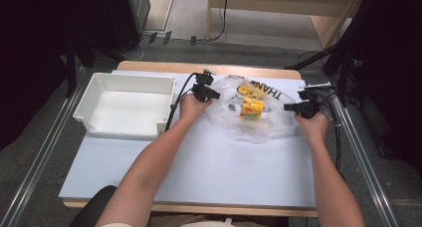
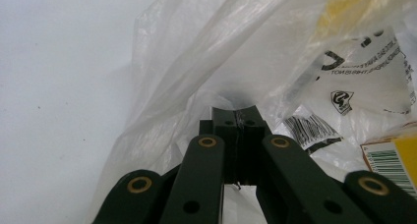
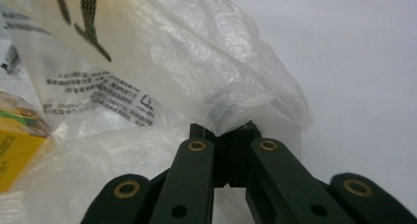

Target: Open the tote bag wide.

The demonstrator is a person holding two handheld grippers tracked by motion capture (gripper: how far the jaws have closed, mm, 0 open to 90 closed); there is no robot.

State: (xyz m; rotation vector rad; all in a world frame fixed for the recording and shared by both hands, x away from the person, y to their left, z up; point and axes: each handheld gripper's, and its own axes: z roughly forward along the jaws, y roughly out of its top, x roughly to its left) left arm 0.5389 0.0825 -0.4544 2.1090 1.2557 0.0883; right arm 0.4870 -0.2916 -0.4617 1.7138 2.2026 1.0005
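Nearest to the high camera were the person's two forearms, which came in from the bottom edge and reached forward over the white table (image 1: 199, 177). Each hand held a black gripper at one side of a clear plastic bag (image 1: 251, 112).

The bag lay on the far middle part of the table, with black letters "THANK" printed on it. Inside it, a yellow carton (image 1: 252, 108) could be seen through the film, and another yellow thing lay just behind it, too blurred to name.

The left gripper (image 1: 213, 93) was at the left edge of the bag. In the left gripper view, its jaws were pressed together with a fold of the plastic bag (image 2: 206, 52) pinched between them; a barcode label and the corner of the yellow carton (image 2: 396, 162) showed through the film at the right.

The right gripper (image 1: 288, 107) was at the right edge of the bag. In the right gripper view, its jaws were also clamped on a fold of the plastic bag (image 3: 196, 71), with the yellow carton (image 3: 14, 155) at the left.

A white plastic bin (image 1: 161, 82) stood on the left part of the table, apart from the bag.
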